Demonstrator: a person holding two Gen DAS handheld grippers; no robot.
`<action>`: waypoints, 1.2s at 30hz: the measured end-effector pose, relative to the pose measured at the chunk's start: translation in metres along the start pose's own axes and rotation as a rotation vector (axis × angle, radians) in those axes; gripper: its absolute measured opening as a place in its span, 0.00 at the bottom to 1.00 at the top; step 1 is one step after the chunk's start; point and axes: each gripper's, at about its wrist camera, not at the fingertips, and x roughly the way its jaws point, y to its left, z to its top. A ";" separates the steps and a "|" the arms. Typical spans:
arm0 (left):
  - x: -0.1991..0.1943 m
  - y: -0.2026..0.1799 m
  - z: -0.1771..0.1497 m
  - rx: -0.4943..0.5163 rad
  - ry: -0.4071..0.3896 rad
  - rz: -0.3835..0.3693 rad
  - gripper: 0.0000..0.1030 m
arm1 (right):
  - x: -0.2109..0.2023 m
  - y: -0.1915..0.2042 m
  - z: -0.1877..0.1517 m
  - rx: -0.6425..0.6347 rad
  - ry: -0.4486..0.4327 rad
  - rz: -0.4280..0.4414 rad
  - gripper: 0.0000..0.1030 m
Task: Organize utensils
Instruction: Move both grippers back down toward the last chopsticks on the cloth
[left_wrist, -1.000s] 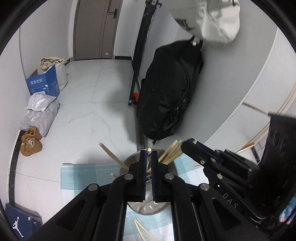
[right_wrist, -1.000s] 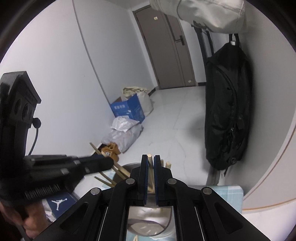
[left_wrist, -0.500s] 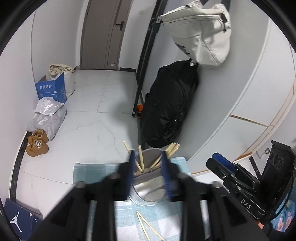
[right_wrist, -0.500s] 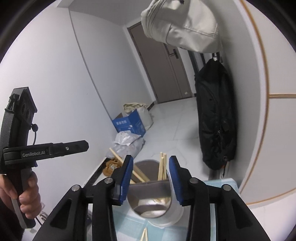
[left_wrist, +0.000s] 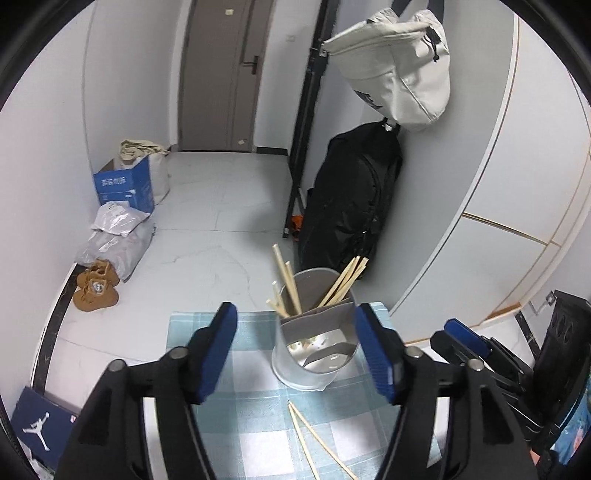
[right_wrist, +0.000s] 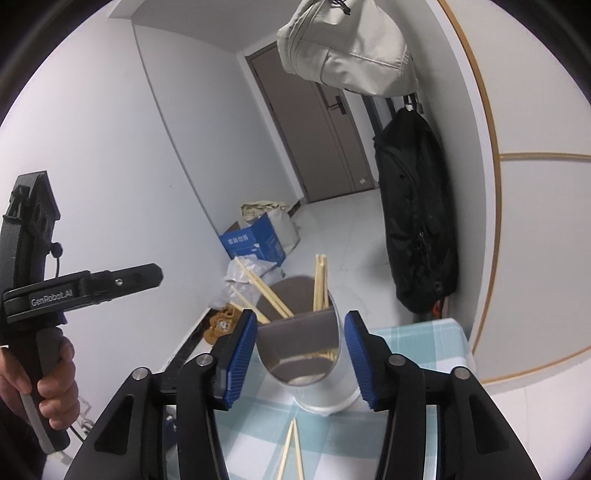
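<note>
Since the earlier frames both grippers have drawn back from the metal utensil holder (left_wrist: 314, 343), and their jaws have just been opening: the left gripper (left_wrist: 295, 350) now stands wide with nothing pressed between its blue pads, the holder merely showing through the gap, and the right gripper (right_wrist: 301, 358) is spread too, empty, with the holder framed between its fingers. The holder stands upright on the checked cloth (left_wrist: 236, 402), with several chopsticks (left_wrist: 341, 282) leaning out of its divided compartments, while two loose chopsticks (left_wrist: 314, 439) lie crossed on the cloth just in front of it. The likely trouble is in picking those two up: they are thin and lie flat, so a pad could slide one off the cloth or pinch only a single stick. A careless reach could also knock the splayed sticks or tip the holder. The two grippers work close together here, so they could bump each other. On the floor beyond lie a blue box (left_wrist: 123, 186), grey parcels (left_wrist: 116, 240) and brown slippers (left_wrist: 96, 288); none obstructs the work.
</note>
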 end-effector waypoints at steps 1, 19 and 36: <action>0.000 0.002 -0.005 -0.008 -0.007 0.015 0.61 | 0.000 0.001 -0.003 -0.002 0.005 -0.001 0.50; 0.000 -0.001 -0.072 0.014 -0.052 0.123 0.74 | -0.012 0.019 -0.070 -0.108 0.038 -0.011 0.79; 0.039 0.023 -0.115 -0.050 0.022 0.145 0.74 | 0.008 0.013 -0.111 -0.125 0.183 -0.033 0.80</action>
